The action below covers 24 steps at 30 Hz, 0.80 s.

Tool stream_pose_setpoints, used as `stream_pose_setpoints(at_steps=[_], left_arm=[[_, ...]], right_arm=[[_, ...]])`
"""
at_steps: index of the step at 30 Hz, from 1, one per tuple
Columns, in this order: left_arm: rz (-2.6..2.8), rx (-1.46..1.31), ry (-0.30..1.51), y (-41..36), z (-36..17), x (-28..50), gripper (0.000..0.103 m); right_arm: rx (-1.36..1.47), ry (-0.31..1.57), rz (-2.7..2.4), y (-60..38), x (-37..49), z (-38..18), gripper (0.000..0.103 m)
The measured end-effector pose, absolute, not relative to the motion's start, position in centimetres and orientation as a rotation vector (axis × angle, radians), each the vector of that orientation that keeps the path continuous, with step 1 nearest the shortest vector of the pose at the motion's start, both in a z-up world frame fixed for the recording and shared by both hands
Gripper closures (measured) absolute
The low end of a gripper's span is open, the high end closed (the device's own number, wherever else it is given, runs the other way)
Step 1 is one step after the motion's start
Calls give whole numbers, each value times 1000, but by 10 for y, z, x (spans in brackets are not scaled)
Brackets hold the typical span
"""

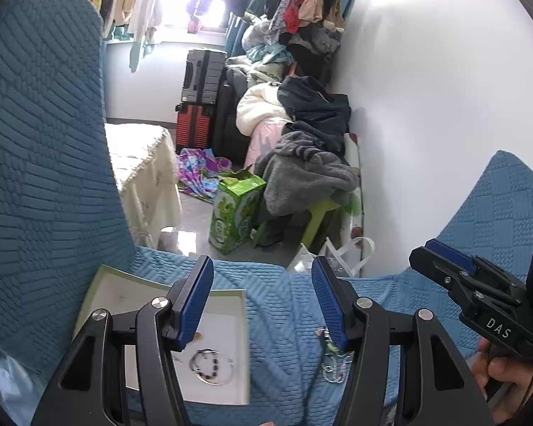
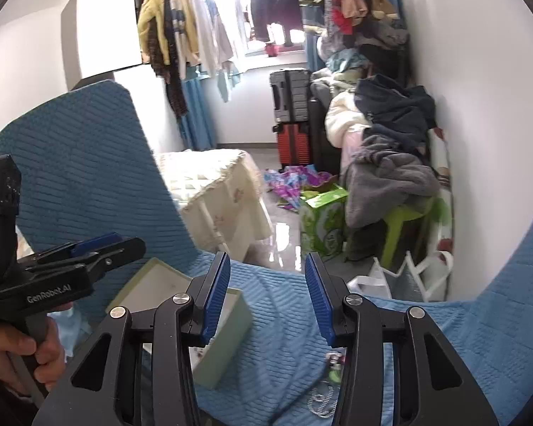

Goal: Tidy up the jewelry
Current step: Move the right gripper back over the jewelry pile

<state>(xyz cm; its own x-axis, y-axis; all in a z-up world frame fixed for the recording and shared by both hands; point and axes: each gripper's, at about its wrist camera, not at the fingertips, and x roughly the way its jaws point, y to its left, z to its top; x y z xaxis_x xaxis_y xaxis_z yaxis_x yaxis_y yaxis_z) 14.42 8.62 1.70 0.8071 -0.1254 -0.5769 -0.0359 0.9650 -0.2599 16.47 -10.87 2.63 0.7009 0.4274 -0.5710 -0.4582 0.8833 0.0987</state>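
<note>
A white shallow box (image 1: 227, 305) with a pale green rim lies on the blue quilted cover (image 1: 284, 319). A beaded bracelet and a thin ring (image 1: 211, 364) rest inside it. A small tangle of chain jewelry with a green bead (image 1: 332, 358) lies on the cover to the right of the box, also seen as the jewelry tangle (image 2: 328, 365). My left gripper (image 1: 262, 277) hangs open above box and cover, holding nothing. My right gripper (image 2: 266, 273) is open and empty too, above the cover between the box (image 2: 227, 337) and the tangle. Each gripper appears at the other view's edge.
A blue padded backrest (image 1: 42, 142) rises at the left. Beyond the cover's far edge sit a green carton (image 1: 236, 213), a green stool under grey clothes (image 1: 309, 174), white bags (image 1: 337, 259), a cream-covered table (image 1: 142, 167) and stacked suitcases (image 1: 199, 106). A white wall closes the right.
</note>
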Motion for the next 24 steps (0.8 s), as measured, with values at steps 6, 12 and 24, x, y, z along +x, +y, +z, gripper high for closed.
stream_pose_setpoints(at_steps=[6, 12, 24], left_arm=[[-82, -261, 659, 55, 2, 147, 45], [-135, -267, 703, 25, -28, 152, 45], [-234, -279, 865, -32, -115, 163, 47]], right_arm=[[-39, 621, 429, -147, 160, 19, 61], [-13, 668, 354, -187, 166, -5, 61], [51, 860, 356, -233, 175, -101, 62]])
